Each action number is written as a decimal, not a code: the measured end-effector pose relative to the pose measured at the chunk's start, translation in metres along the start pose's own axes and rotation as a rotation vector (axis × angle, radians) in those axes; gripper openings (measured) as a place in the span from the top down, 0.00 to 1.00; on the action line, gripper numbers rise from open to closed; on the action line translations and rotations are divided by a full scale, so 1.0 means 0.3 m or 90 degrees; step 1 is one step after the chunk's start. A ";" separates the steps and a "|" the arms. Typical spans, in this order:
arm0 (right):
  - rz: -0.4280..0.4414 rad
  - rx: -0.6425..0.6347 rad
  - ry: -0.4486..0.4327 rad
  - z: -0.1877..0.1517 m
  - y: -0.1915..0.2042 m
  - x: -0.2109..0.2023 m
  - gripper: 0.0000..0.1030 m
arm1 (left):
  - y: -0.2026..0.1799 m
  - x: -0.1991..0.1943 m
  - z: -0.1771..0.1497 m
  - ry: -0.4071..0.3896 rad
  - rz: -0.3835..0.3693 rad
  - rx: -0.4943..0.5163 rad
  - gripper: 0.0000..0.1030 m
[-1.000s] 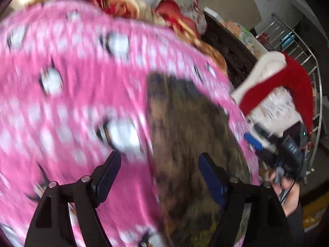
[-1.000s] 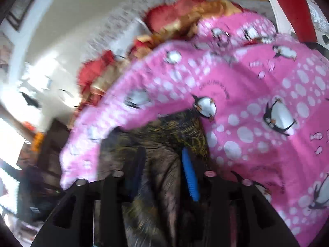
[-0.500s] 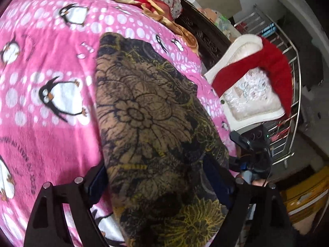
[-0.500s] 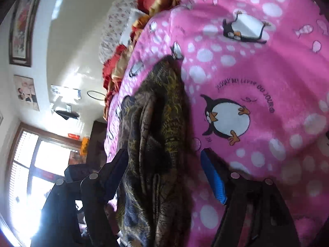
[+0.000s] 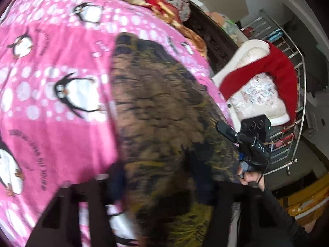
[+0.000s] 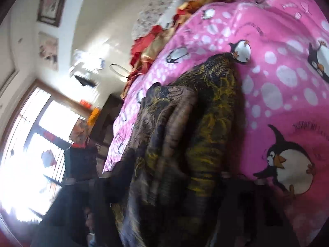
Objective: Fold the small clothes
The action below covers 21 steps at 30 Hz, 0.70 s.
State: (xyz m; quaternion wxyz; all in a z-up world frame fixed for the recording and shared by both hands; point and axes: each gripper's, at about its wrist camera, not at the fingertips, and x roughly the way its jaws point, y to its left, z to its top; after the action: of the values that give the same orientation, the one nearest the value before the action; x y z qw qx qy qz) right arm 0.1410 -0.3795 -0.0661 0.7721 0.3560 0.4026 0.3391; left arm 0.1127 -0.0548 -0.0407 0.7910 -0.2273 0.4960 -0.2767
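Both grippers, left (image 5: 160, 177) and right (image 6: 174, 170), jaws wide, straddle the brown-and-yellow floral printed garment (image 5: 164, 111); bunched layers may slip unevenly.

Both views motion-blurred. Left gripper (image 5: 162, 183) fingers smeared, draped by dark floral garment (image 5: 164, 111) — grip unreadable. Right gripper (image 6: 174, 177) same — fingertips lost under folds. Garment's near end cut by frame edge.

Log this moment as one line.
step: folding | garment: flat on blanket | left gripper: open over garment | right gripper: open over garment
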 end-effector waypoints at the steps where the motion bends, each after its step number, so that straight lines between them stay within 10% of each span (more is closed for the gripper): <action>1: -0.006 0.008 0.000 -0.002 -0.014 0.000 0.58 | 0.015 0.001 0.002 -0.004 -0.008 -0.011 0.57; 16: -0.229 -0.114 0.006 -0.017 0.203 0.026 0.73 | -0.088 -0.108 -0.036 -0.122 0.089 0.019 0.81; 21: -0.199 -0.118 0.031 0.010 0.283 0.128 0.74 | 0.037 -0.225 0.015 -0.145 0.098 -0.002 0.81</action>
State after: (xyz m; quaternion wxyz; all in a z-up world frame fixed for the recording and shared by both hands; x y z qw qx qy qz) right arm 0.1405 -0.3054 -0.0097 0.8348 0.2081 0.4391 0.2589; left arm 0.0953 -0.0014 -0.0014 0.8607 -0.2194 0.4196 -0.1871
